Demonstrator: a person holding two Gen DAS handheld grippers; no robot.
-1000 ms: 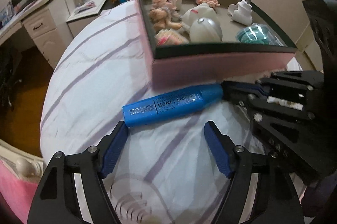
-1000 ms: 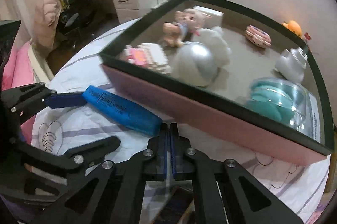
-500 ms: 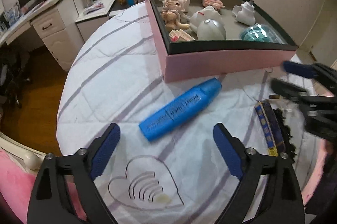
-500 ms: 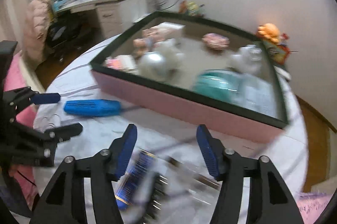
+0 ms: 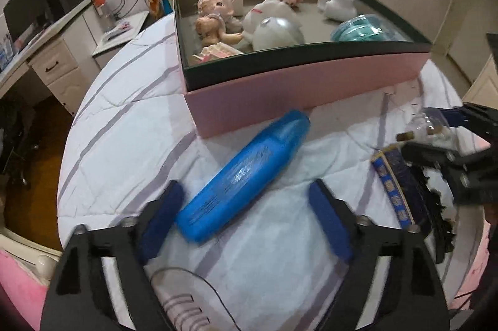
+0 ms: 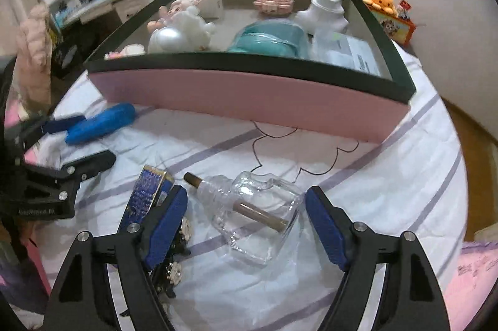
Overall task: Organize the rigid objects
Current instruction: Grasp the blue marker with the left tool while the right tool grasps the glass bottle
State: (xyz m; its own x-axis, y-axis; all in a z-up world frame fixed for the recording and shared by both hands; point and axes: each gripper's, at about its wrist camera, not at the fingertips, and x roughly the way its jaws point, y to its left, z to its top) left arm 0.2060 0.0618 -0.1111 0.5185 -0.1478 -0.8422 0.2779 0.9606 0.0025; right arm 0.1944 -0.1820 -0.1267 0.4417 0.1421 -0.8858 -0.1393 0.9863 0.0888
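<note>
**Both grippers low over the bed, nothing held**

Left gripper [image 5: 246, 216]: jaws partly open and just been closing; blue marker [image 5: 246, 177] lies diagonally on the striped bedsheet [image 5: 124, 119] between them, near end beside the left pad, contact unclear from blur. Far end sits just beside the pink box [image 5: 305, 88], which holds small figurines and a teal container [image 5: 361, 30].

Right gripper [image 6: 246, 222]: jaws about half open, straddling a clear glass bottle [image 6: 258, 216] lying on the sheet, pads apart from it. A blue patterned box [image 6: 146, 194] lies just beside its left pad.
</note>
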